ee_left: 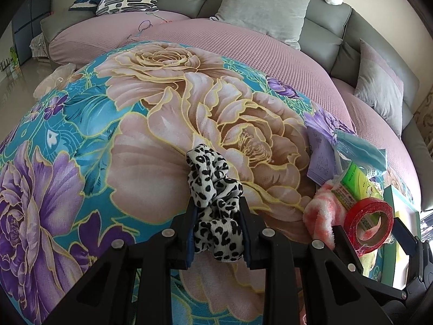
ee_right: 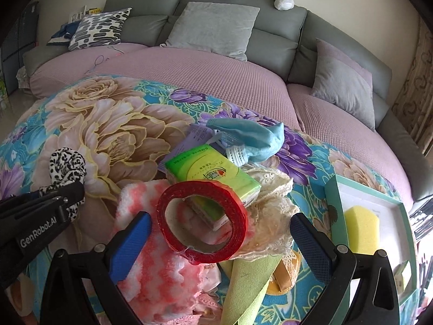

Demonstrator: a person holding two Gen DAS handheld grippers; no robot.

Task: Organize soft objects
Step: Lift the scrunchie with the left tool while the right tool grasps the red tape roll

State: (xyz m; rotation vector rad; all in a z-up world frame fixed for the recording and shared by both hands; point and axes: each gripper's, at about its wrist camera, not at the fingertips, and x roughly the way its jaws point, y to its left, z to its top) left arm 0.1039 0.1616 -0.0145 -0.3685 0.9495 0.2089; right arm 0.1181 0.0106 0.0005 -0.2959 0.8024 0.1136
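Grey sofa [ee_right: 273, 40], red tape roll [ee_right: 203, 222]

Soft, even daylight in both wrist views, with heavy fisheye bending.

Black vignette fills the corners, and the grey leather sofa [ee_right: 276, 38] bows at twelve o'clock. The glossy pale floor [ee_left: 19, 81] shows glare at nine o'clock. Shadows on the teal floral cloth [ee_left: 89, 124] are faint. The centre is sharp; the black gripper fingers [ee_left: 189, 233] at six o'clock are slightly soft.
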